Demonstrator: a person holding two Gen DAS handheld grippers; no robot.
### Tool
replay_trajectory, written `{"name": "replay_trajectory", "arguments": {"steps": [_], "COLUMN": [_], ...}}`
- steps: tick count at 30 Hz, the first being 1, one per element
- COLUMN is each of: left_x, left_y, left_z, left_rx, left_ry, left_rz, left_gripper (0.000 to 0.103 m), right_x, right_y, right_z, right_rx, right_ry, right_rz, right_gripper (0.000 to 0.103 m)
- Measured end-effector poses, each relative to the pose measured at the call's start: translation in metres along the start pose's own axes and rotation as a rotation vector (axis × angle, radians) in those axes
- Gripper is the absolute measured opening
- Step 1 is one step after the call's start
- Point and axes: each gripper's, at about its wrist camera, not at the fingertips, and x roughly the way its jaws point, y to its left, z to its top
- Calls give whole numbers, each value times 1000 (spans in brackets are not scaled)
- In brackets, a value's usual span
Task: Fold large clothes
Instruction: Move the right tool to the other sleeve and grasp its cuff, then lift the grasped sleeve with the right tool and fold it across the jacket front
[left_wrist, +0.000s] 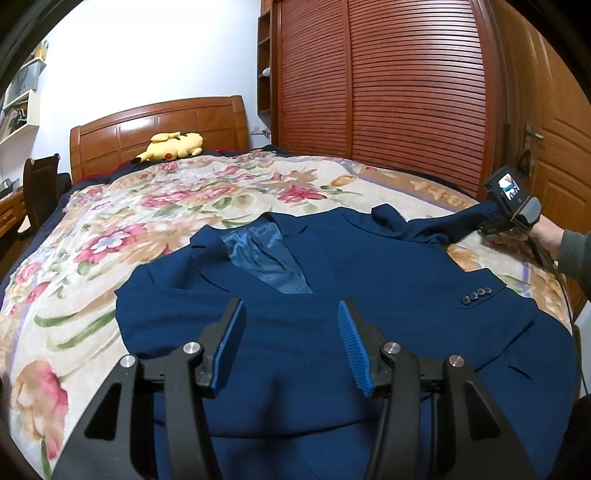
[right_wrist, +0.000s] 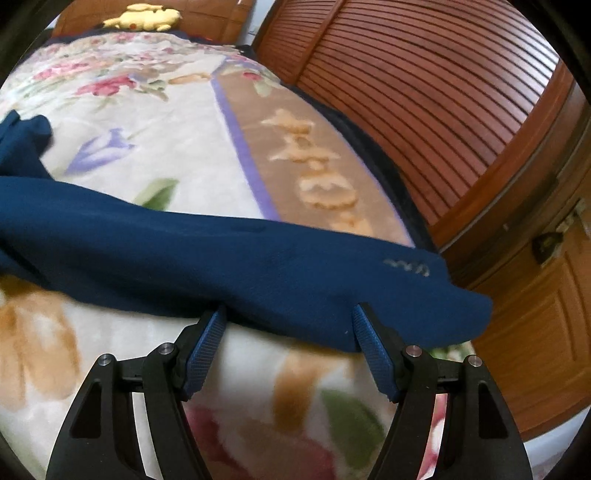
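The navy jacket (left_wrist: 332, 280) lies front-up on the bed (left_wrist: 92, 240), one sleeve (right_wrist: 221, 258) stretched to the side. The sleeve fold seems to be in hand. The right hand-held gripper (right_wrist: 290, 314) is released at the sleeve edge; the left hand-held gripper (left_wrist: 291, 310) hovers released over the body. Next: pinch the cuff and carry it inward.
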Motion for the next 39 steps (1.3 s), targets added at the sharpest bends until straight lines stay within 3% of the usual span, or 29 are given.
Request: {"name": "replay_trajectory", "arguments": {"steps": [2, 4, 6, 9, 17, 31, 39], "left_x": [0, -1, -1, -2, 2, 1, 0], "left_y": [0, 1, 1, 3, 13, 28, 23], "left_z": [0, 0, 0, 0, 0, 0, -1], "left_rx": [1, -1, -5, -13, -42, -93, -59], "left_ry": [-1, -1, -2, -4, 2, -16, -23], "left_rz": [0, -1, 1, 4, 12, 33, 43], "left_gripper": [51, 51, 51, 51, 51, 51, 51], "right_x": [2, 2, 3, 1, -65, -235, -275], "right_y": [2, 4, 8, 13, 14, 89, 123], "right_z": [2, 2, 2, 1, 9, 11, 10], "right_rx": [-26, -46, -73, -95, -66, -219, -239], "right_ry": [-4, -3, 11, 23, -86, -321, -374], "right_rz": [-18, -17, -26, -67, -27, 115, 165], "right_gripper": [72, 58, 22, 7, 1, 1, 1]}}
